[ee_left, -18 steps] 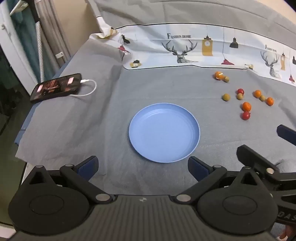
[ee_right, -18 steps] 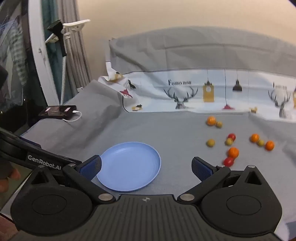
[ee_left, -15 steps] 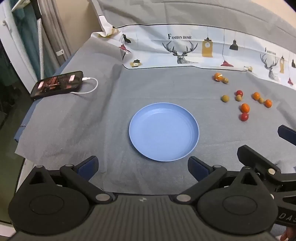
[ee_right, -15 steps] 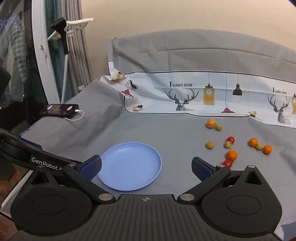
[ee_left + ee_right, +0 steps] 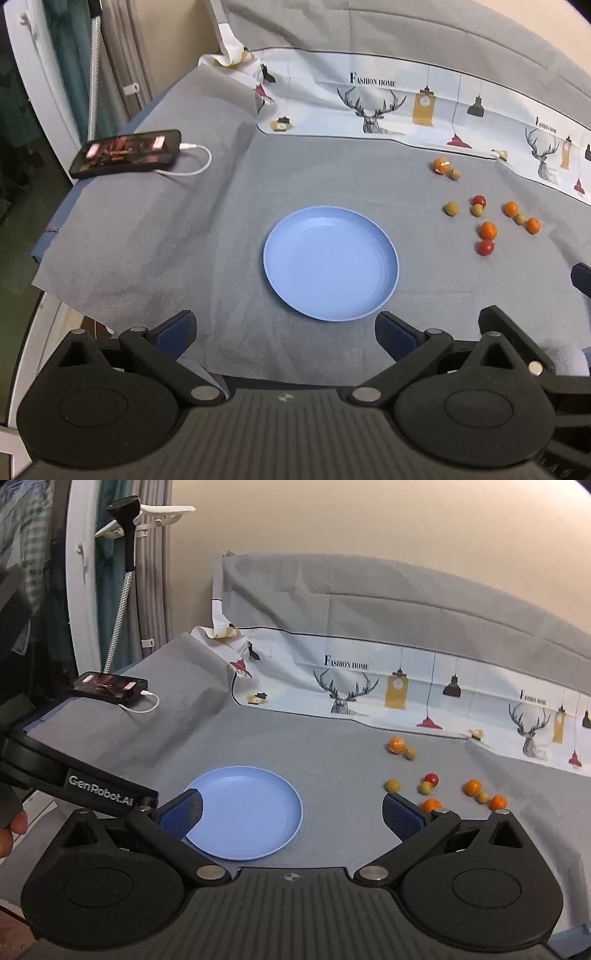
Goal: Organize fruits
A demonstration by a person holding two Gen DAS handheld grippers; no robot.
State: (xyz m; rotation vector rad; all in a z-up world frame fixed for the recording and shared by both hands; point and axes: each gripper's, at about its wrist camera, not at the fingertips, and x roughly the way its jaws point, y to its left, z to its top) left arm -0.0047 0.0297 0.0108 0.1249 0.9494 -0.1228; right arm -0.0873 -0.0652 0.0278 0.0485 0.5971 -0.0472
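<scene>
An empty blue plate [image 5: 331,263] lies on the grey cloth; it also shows in the right wrist view [image 5: 243,814]. Several small orange, red and green fruits lie loose to its right, among them an orange one [image 5: 488,230], a red one [image 5: 485,247] and a green one [image 5: 451,209]. In the right wrist view the fruits show as an orange one [image 5: 431,805] and a green one [image 5: 392,785]. My left gripper [image 5: 284,328] is open and empty, near the plate's front edge. My right gripper [image 5: 291,814] is open and empty, above the table's front.
A phone [image 5: 127,153] on a white charging cable [image 5: 195,162] lies at the table's left edge. A printed cloth [image 5: 424,107] rises along the back. The right gripper's body [image 5: 535,354] shows at the left wrist view's right edge.
Both grippers have drawn back and risen slightly, so the plate and fruits sit lower in the right wrist view. Nothing on the table moved.
</scene>
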